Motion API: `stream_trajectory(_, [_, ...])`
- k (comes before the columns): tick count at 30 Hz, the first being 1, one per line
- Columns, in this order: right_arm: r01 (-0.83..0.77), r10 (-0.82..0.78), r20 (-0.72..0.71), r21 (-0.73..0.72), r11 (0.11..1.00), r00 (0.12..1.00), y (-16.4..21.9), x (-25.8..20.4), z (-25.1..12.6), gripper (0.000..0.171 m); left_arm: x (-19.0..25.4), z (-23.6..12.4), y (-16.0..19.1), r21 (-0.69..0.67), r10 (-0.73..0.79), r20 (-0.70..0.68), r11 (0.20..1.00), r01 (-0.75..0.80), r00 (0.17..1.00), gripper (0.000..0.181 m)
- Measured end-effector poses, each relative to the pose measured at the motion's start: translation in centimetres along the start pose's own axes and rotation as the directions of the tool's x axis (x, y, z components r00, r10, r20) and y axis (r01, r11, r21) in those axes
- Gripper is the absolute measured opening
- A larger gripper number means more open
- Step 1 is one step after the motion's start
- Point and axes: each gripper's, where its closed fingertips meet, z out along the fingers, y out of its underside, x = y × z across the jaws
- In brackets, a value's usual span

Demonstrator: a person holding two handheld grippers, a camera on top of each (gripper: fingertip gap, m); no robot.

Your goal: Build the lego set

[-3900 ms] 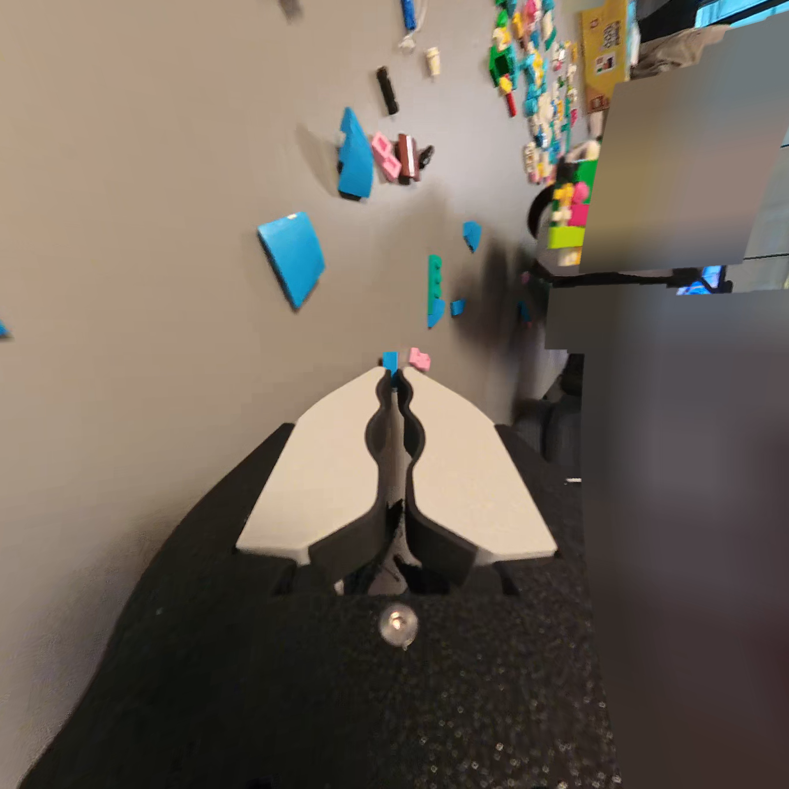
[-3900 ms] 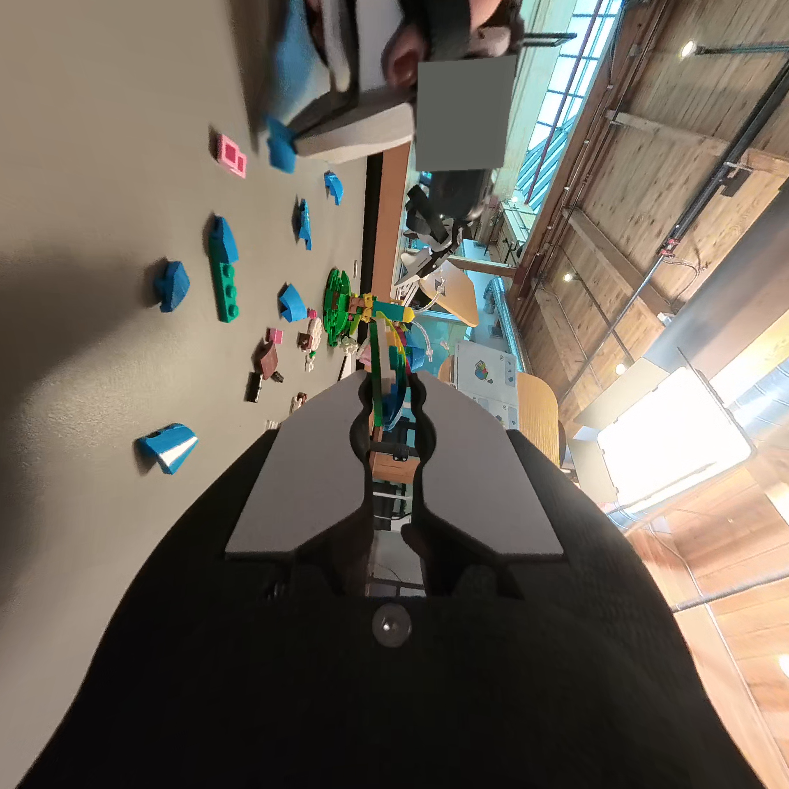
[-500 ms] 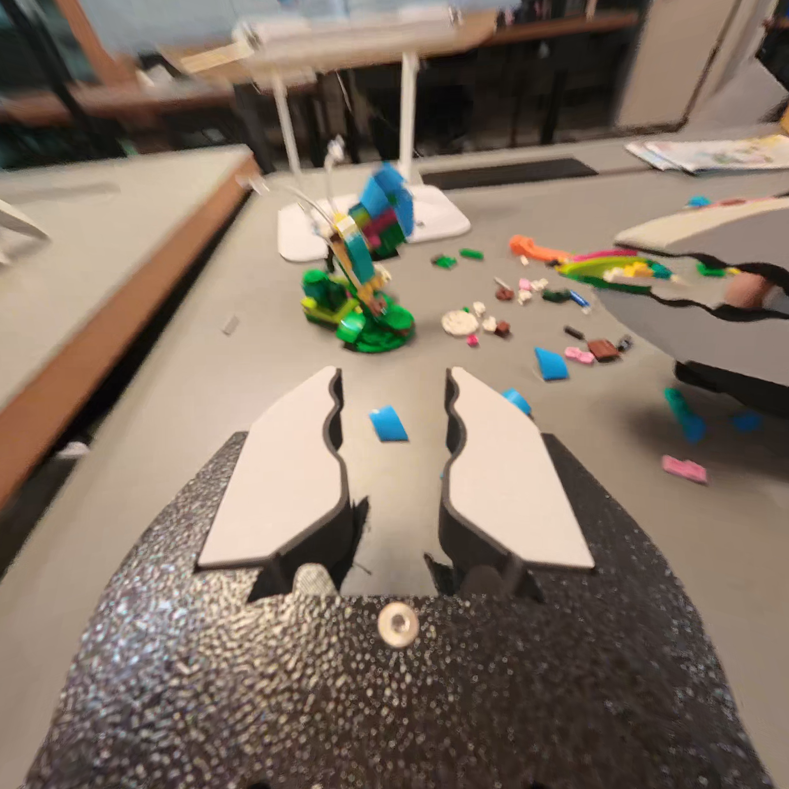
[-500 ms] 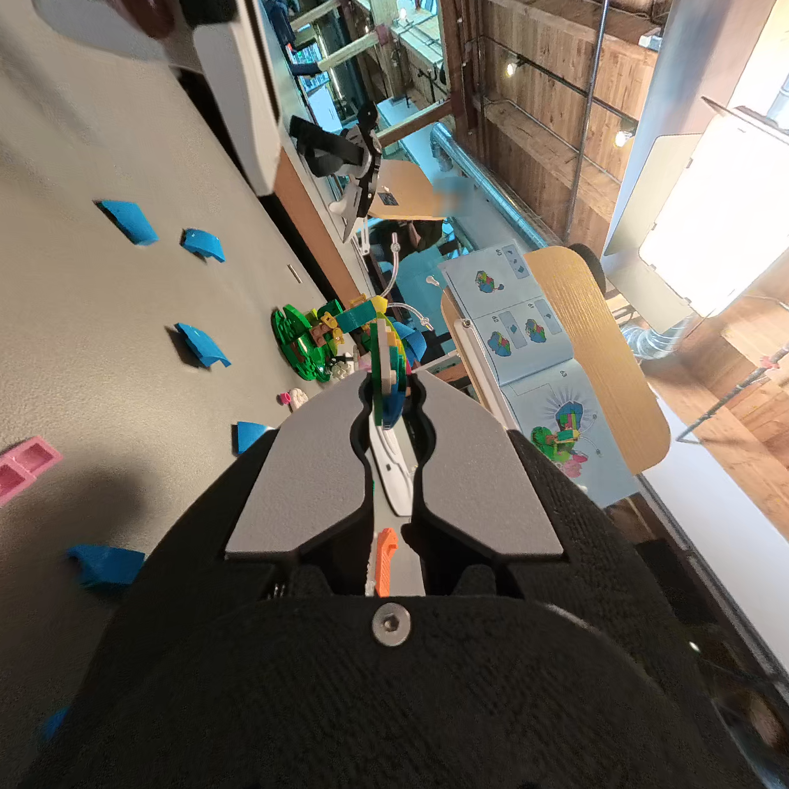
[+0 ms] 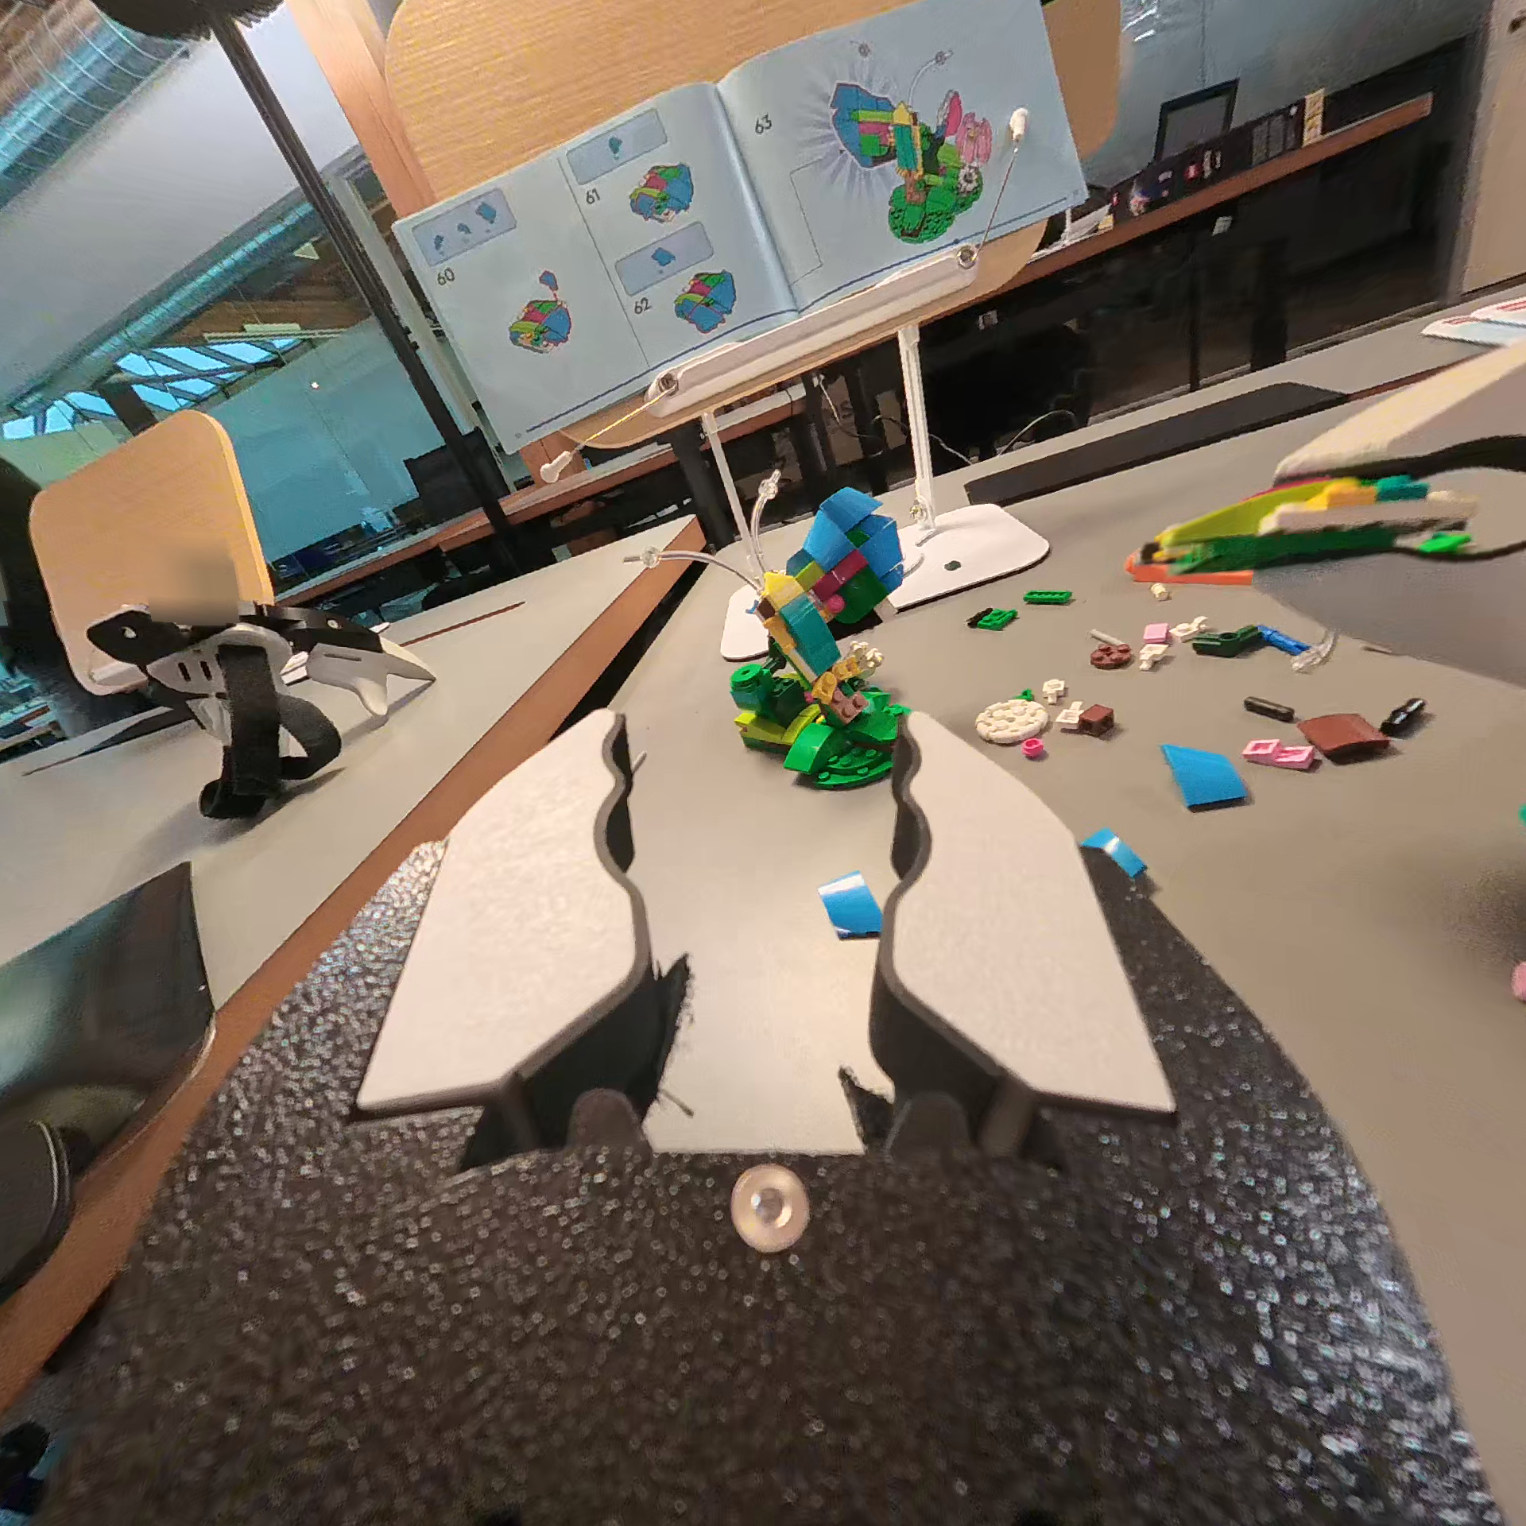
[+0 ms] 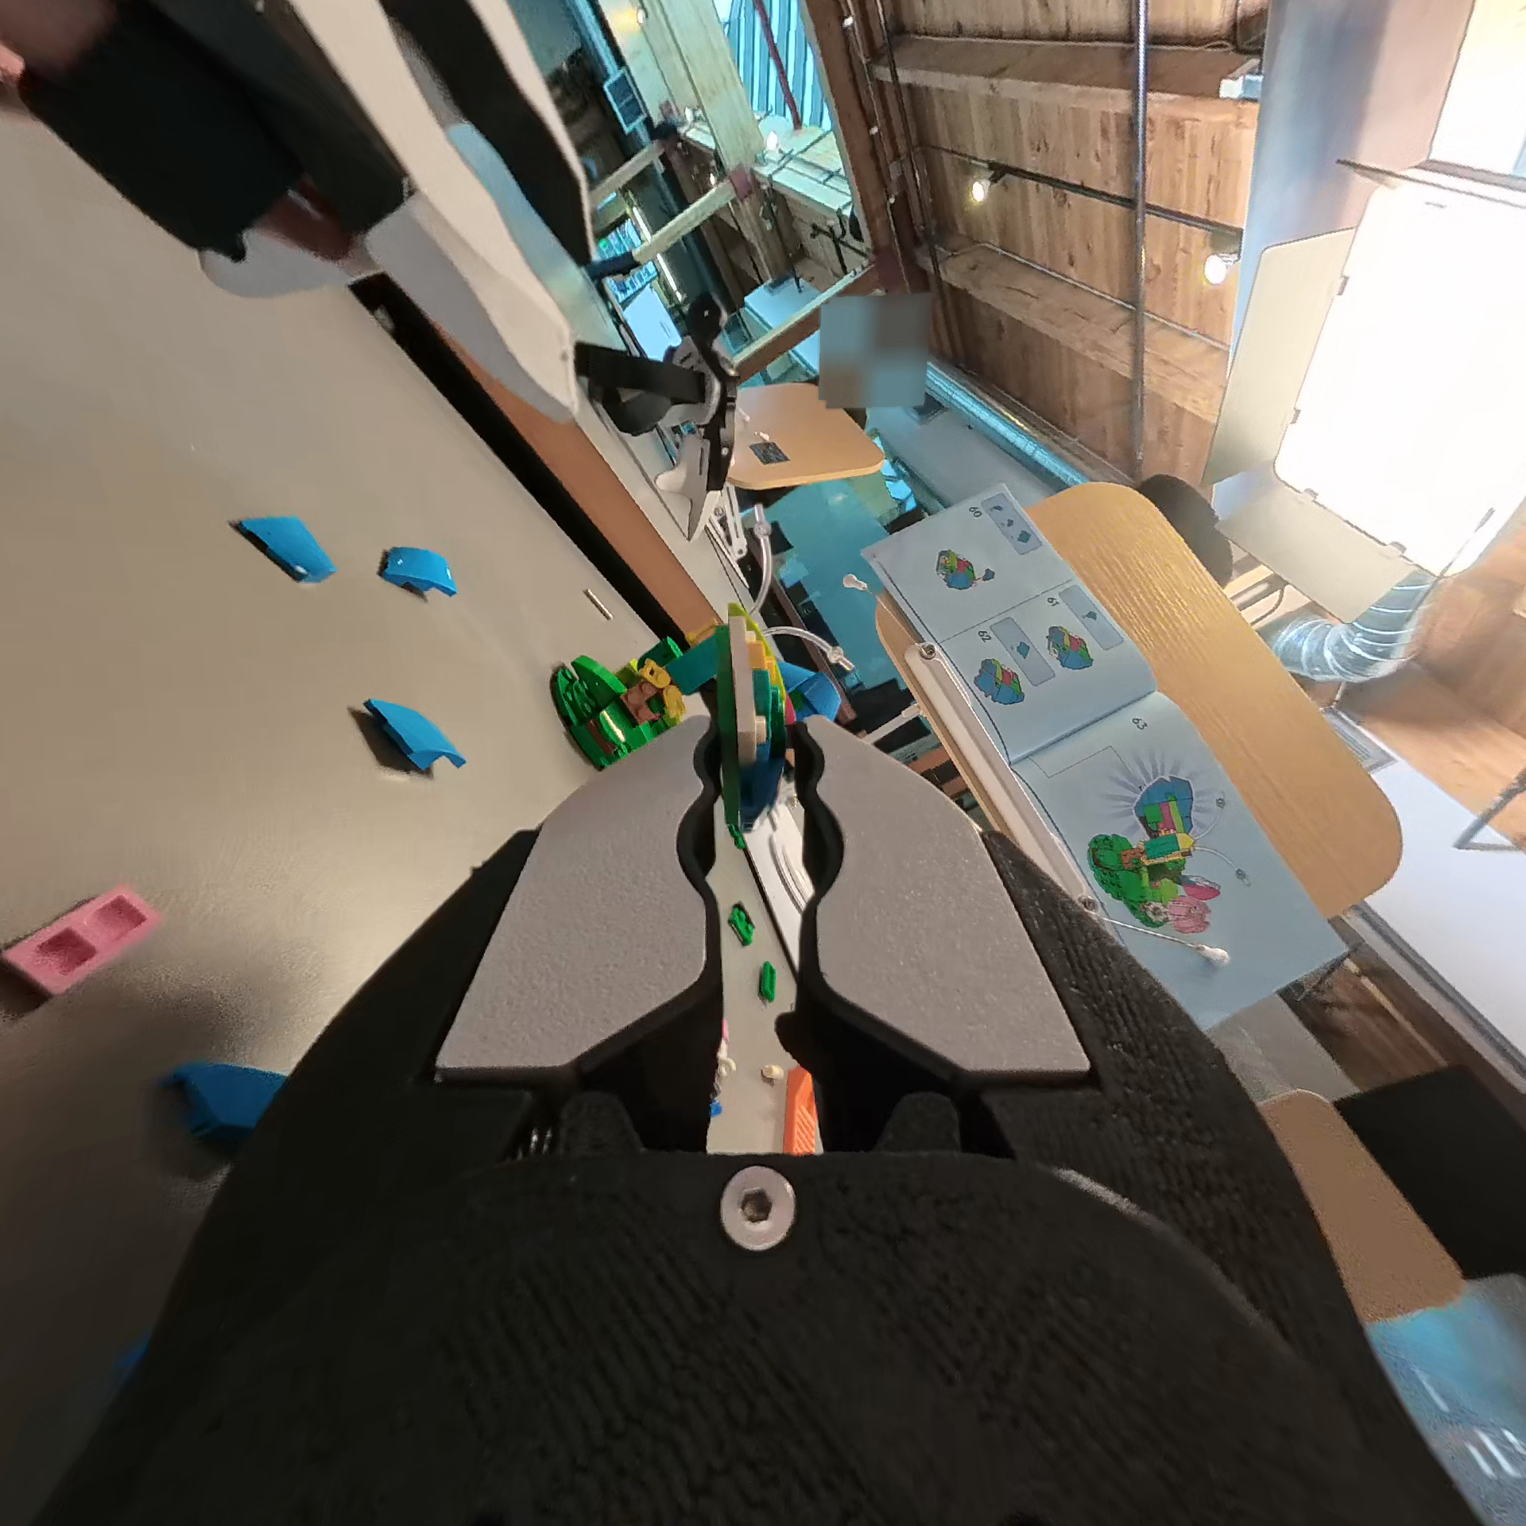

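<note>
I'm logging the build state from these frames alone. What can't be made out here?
- Flat wing assembly, right wrist view: seen edge-on, the fingers cover its sides; motion-blurred in the left wrist view.
- Blue curved piece, left wrist view: partly behind the left gripper finger.
- Tiny pieces, left wrist view: too small to identify.

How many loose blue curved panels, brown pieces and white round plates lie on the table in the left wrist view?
blue curved panels: 3
brown pieces: 3
white round plate: 1
Total: 7
</note>
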Motion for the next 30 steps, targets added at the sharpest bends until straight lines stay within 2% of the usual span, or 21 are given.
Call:
stream_trajectory(7, [-0.08, 0.079, 0.022, 0.047, 0.996, 0.997, -0.6, 0.2, -0.2, 0.015, -1.0, -0.6, -0.6, 0.053, -0.05, 0.043, 0.997, 0.048, 0.998, 0.064])
stream_trajectory(13, [-0.025, 0.024, 0.03, 0.035, 0.999, 0.999, -0.7, -0.2, -0.5, 0.015, -0.8, 0.1, -0.1, 0.008, -0.052, 0.026, 0.999, 0.052, 0.998, 0.063])
stream_trajectory(20, [-0.021, 0.02, 0.034, 0.017, 1.0, 0.999, -0.3, -0.3, -0.3, 0.015, -0.6, -0.2, -0.4, 0.039, -0.05, 0.013, 0.998, 0.049, 0.999, 0.057])
stream_trajectory(24, [-0.016, 0.015, 0.053, 0.007, 1.0, 0.999, -0.2, -0.7, -0.2, 0.015, -1.2, -1.0, -1.4, 0.119, -0.136, 0.013, 0.984, 0.134, 0.991, 0.048])
stream_trajectory(27, [-0.022, 0.021, 0.061, 0.01, 1.0, 0.998, -0.2, -0.8, -0.1, 0.015, -1.3, -0.9, -1.2, 0.109, -0.198, -0.011, 0.974, 0.198, 0.98, 0.049])
stream_trajectory(30, [-0.01, 0.01, 0.063, 0.01, 1.0, 0.998, -0.2, -0.9, -0.2, 0.015, -1.1, -0.8, -1.3, 0.109, -0.188, -0.017, 0.976, 0.189, 0.982, 0.048])
